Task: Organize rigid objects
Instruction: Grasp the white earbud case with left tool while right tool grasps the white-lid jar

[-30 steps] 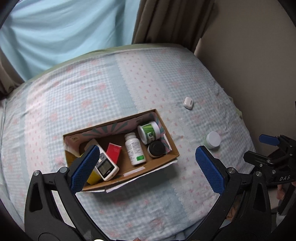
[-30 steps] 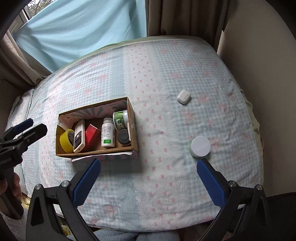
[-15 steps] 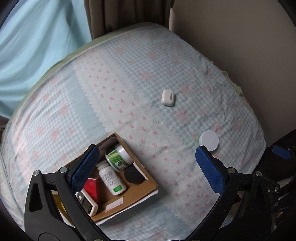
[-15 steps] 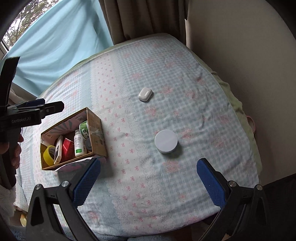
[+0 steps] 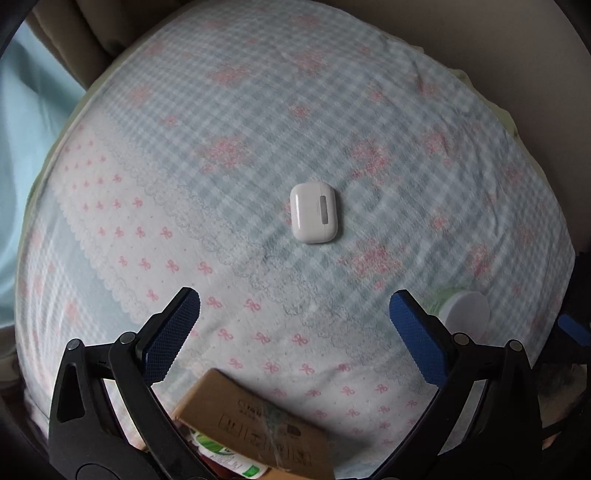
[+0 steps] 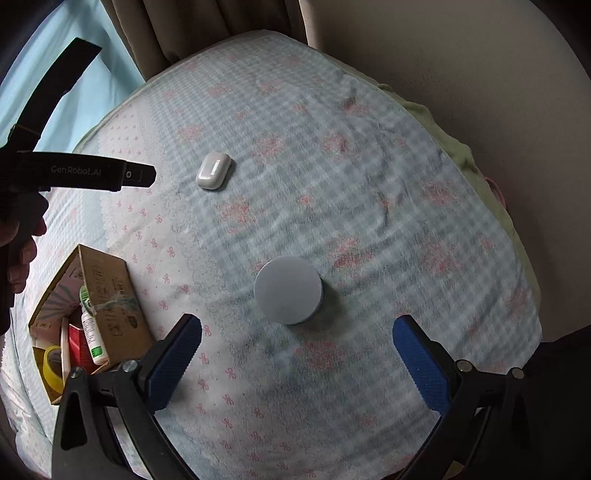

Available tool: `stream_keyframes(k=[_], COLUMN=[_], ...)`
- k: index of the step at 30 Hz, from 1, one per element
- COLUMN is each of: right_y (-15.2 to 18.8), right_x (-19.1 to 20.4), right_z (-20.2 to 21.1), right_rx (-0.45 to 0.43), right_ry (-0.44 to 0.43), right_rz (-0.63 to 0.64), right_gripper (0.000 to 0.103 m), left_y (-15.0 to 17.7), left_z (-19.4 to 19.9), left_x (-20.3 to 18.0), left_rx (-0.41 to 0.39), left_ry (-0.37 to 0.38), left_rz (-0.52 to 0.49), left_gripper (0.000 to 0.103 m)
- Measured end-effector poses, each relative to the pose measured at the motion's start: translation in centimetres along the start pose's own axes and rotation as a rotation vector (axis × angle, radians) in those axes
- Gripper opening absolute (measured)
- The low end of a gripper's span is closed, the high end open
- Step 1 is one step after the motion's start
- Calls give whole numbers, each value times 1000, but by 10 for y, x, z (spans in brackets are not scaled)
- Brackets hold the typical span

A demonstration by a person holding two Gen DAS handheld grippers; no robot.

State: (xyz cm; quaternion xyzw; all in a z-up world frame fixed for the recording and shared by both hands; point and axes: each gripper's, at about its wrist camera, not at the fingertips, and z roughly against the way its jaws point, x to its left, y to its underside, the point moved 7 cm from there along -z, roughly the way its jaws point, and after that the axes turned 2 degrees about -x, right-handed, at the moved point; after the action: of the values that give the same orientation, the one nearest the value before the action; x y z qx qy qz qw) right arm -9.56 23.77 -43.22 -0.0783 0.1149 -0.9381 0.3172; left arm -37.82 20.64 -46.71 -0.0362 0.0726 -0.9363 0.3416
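Note:
A white earbud case (image 5: 313,212) lies on the checked bedspread, ahead of my open, empty left gripper (image 5: 295,314). It also shows in the right wrist view (image 6: 213,171). A round white-lidded jar (image 6: 288,290) stands just ahead of my open, empty right gripper (image 6: 297,345); it shows at the right of the left wrist view (image 5: 466,311). A cardboard box (image 6: 107,291) holding bottles, a red box and yellow tape sits at the left; its near wall (image 5: 255,417) is under the left gripper.
The left gripper's body (image 6: 85,173) and the hand holding it reach in from the left of the right wrist view. The bed's right edge meets a beige wall (image 6: 461,74). Curtains (image 6: 177,26) hang behind the bed.
Both grippers have moved forward and down toward the bed. The earbud case now sits centred before the left gripper and the jar before the right. The box has slid to the frame edges.

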Motion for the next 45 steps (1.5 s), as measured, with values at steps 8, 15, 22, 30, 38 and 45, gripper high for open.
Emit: stream_keyframes(k=[8,15,22,30,38,45], right_y=[-4,2,7,9,15,20], right_x=[16,11,10,-5,-15,-26], right_z=[-69,-104,-117,-128,-124,-113], right_rx=[106,175,201,251,255,240], right_ry=[48,35,73,102,84,70], right_rz=[57,-5,23,24,7,-6], right_gripper=[99,90,87,69,66,66], left_y=[-21,-34,-39,-37,-35,-28], left_z=[-72,-102,-111,-107,-100,-87], left_x=[3,-5,-9,-18,-38,-37], left_rx=[92,112,98,76,71,61], left_ry=[38,61,50,42,56,79], left_rz=[-14,-6,-19,-63,-151,-105], left_gripper=[96,94,82,55,43,43])
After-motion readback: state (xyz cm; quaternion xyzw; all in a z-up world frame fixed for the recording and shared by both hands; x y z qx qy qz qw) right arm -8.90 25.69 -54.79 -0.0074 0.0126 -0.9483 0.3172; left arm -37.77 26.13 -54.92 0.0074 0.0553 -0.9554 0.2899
